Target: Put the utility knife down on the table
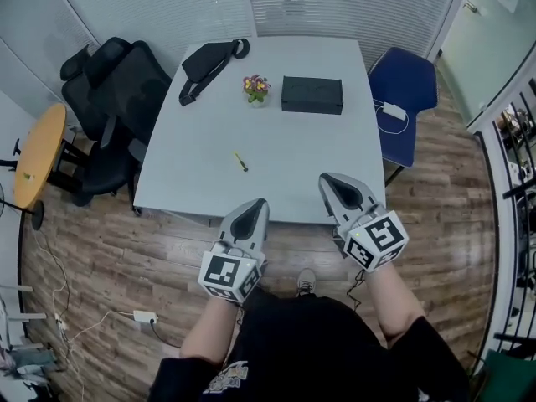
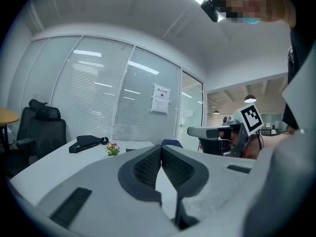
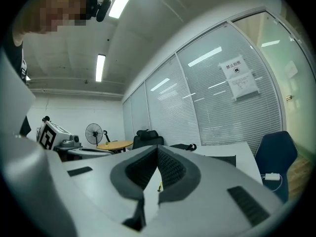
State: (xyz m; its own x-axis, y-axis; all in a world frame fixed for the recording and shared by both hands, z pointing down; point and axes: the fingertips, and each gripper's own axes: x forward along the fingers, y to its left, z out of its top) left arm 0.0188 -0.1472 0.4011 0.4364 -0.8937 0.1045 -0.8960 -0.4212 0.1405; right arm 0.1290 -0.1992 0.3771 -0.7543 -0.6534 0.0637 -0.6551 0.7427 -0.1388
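Two grippers are in your hands, both clenched on nothing: the left gripper [image 1: 256,204] has its ribbed pads pressed tip to tip, and so does the right gripper [image 1: 328,177]. You hold them side by side, tips just over the near edge of the white table [image 1: 201,182]. The utility knife [image 1: 241,162] lies flat on the table, apart from both grippers and ahead of the left one. Farther back sit a black bag [image 1: 208,65], a small flower pot [image 1: 256,88] and a black box [image 1: 312,95]. A blue chair [image 1: 402,90] stands at the table's right side, black office chairs [image 1: 117,99] at its left.
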